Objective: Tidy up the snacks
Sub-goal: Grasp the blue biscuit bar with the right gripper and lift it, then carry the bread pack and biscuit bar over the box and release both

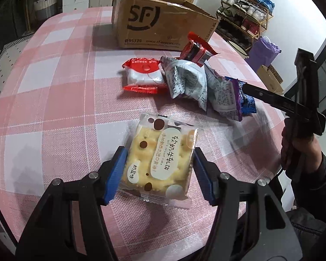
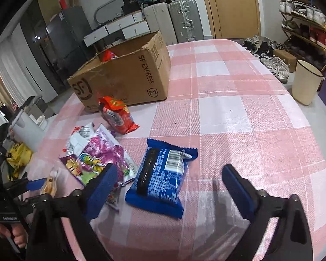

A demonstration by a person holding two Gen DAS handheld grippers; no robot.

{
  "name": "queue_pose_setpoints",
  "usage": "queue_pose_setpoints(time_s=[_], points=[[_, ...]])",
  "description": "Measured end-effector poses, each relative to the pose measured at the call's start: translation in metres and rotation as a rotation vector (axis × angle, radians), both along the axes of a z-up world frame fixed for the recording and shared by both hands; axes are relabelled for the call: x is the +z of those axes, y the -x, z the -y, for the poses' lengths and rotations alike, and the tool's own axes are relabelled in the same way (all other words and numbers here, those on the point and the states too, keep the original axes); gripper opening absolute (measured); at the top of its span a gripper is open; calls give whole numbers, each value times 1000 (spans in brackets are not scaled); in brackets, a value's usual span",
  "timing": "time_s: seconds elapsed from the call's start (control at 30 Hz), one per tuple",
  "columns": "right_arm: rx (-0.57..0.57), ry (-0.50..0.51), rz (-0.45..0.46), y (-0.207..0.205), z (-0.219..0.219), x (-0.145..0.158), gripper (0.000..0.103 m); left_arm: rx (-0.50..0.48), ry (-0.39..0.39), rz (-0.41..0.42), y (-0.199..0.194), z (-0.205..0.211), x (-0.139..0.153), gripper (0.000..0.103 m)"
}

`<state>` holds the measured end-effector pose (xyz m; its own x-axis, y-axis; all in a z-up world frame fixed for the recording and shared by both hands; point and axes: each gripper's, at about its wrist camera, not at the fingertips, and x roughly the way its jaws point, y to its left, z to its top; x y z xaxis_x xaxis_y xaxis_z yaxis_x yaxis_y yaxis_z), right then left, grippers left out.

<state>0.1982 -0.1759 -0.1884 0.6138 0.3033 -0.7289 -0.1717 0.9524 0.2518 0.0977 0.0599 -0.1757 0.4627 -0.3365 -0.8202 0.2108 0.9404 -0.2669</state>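
Left hand-held gripper [image 1: 159, 174]: pads flank the cracker packet [image 1: 160, 163] on the table [image 1: 54, 108], contact uncertain. Right hand-held gripper [image 2: 169, 187]: jaws apart above the blue packet [image 2: 163, 178]. Remaining snacks [image 1: 184, 80] cluster before the cardboard box [image 1: 160, 24]; bare checked cloth extends rightward to the table edge.
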Motion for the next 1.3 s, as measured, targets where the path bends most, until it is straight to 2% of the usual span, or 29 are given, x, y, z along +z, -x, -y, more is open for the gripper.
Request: queue_pose_setpoints(time_s=[0.03, 0.17, 0.2, 0.23, 0.33, 0.47, 0.67, 1.1, 1.3], points=[[0, 4, -12, -2, -1, -2, 74, 1, 3, -1, 0, -1, 0, 58], [18, -3, -24, -8, -6, -9, 65, 0, 28, 5, 1, -4, -1, 58], [42, -2, -19, -7, -8, -9, 53, -2, 40, 9, 3, -6, 0, 59], [61, 14, -19, -7, -12, -10, 47, 1, 49, 9, 4, -8, 0, 59], [89, 58, 1, -4, -21, -10, 45, 17, 54, 6, 4, -13, -1, 59], [81, 13, 9, -3, -16, -8, 45, 29, 58, 7, 7, -16, 0, 58], [66, -34, 71, 12, -5, 11, 45, 40, 53, 25, 15, -18, 6, 59], [133, -89, 197, 36, -11, 57, 45, 52, 26, 110, 18, -20, 45, 59], [173, -170, 226, 40, -14, 77, 45, 68, 40, 160, 7, -23, 69, 59]])
